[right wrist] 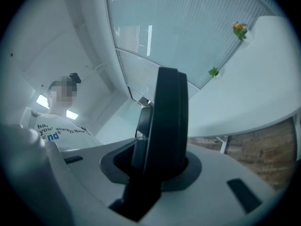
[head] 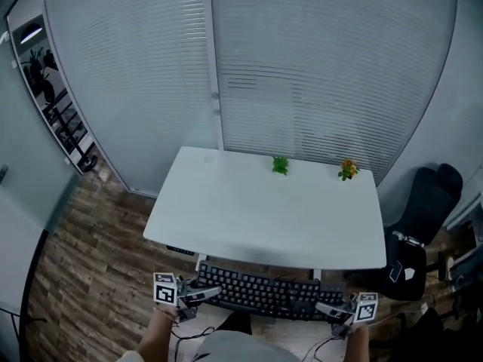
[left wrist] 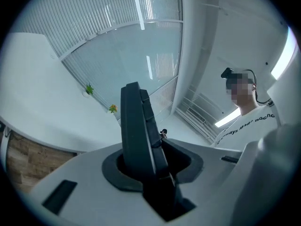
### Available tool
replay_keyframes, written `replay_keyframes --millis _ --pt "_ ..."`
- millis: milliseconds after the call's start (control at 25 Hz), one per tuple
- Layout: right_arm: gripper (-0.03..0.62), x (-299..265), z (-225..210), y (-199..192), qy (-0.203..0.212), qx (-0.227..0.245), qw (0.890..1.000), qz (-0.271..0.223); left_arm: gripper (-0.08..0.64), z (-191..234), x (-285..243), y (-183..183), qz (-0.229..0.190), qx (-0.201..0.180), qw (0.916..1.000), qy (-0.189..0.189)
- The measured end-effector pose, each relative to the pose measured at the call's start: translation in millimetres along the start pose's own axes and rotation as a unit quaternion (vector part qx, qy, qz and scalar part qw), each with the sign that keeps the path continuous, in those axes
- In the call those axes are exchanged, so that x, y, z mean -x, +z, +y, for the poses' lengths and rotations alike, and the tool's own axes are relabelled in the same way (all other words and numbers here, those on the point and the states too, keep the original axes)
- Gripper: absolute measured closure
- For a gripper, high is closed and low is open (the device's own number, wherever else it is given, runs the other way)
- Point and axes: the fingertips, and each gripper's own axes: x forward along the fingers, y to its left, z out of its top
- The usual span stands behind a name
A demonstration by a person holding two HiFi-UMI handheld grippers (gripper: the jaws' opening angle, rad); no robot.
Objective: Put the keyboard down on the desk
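The left gripper (head: 205, 294) and right gripper (head: 327, 308) each have their fingers clamped on one end of the keyboard (head: 264, 291), so it hangs level between them. The white counter (head: 264, 210) lies just beyond the fingertips, and the keyboard seems not yet over it.

A white desk (head: 264, 217) stands against a wall of glass panels (head: 317, 66) covered by pale horizontal blinds, with a small green plant (head: 280, 164) and a small orange-flowered plant (head: 348, 170) near its far edge, well apart from each other. The floor (head: 98, 240) is dark wood planking, and a black office chair (head: 423, 210) sits just beside the desk's right end. At the far left a dark shelf rack (head: 68, 123) shows behind glass, below a lit strip light (head: 31, 33)
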Motion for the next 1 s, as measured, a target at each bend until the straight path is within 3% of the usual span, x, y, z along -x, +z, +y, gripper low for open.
replay_keyframes --millis 480,1000 --pt "0.463 -70 -51 88 -0.013 0.003 1.0 -0.002 0.417 79 -7 97 0.006 0.008 0.9999 0.004" --pt "0.444 -92 -103 143 -0.056 0.008 0.998 -0.027 0.414 142 -27 140 0.004 0.012 0.9997 0.022"
